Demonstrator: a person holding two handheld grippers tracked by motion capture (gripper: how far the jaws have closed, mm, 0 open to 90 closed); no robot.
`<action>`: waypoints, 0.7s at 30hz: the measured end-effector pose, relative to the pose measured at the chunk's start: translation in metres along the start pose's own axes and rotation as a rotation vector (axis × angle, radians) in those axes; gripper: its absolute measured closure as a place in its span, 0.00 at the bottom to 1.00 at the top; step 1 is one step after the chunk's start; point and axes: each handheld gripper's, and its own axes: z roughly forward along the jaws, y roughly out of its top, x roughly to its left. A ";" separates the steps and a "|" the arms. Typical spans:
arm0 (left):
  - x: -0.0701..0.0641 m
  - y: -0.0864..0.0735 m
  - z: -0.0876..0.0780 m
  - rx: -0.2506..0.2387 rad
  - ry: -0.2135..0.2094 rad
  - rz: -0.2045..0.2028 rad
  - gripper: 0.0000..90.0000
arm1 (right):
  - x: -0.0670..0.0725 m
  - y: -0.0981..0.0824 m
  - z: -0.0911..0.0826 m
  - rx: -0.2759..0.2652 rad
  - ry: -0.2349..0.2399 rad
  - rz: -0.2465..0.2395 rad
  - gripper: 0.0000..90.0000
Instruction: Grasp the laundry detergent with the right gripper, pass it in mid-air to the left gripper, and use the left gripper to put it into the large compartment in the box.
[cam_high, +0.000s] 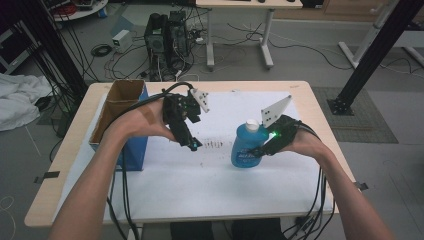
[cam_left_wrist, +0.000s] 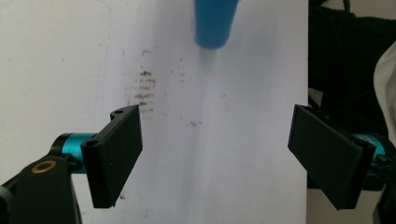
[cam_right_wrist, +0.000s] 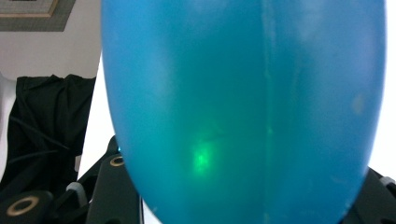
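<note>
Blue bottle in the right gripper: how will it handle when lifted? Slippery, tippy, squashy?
The blue bottle looks smooth, rounded plastic, so it may slip or twist between the right gripper's jaws. It seems mostly full, so probably heavy for its size. Tall with a white cap, it could tip if set down carelessly.

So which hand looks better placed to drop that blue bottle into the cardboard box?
The right. Its tongs are shut on the blue bottle. The left tongs hang open with nothing between them, though they are nearer the cardboard box.
</note>
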 end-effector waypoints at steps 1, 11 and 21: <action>0.000 0.004 -0.001 -0.008 0.000 0.001 0.20 | 0.000 0.004 0.001 0.002 -0.001 -0.001 0.51; -0.001 0.028 0.002 -0.002 0.001 -0.006 0.20 | -0.002 0.036 0.024 -0.015 0.042 -0.051 0.51; 0.000 0.035 0.022 0.000 -0.020 -0.012 0.20 | -0.005 0.042 0.037 -0.027 0.054 -0.076 0.51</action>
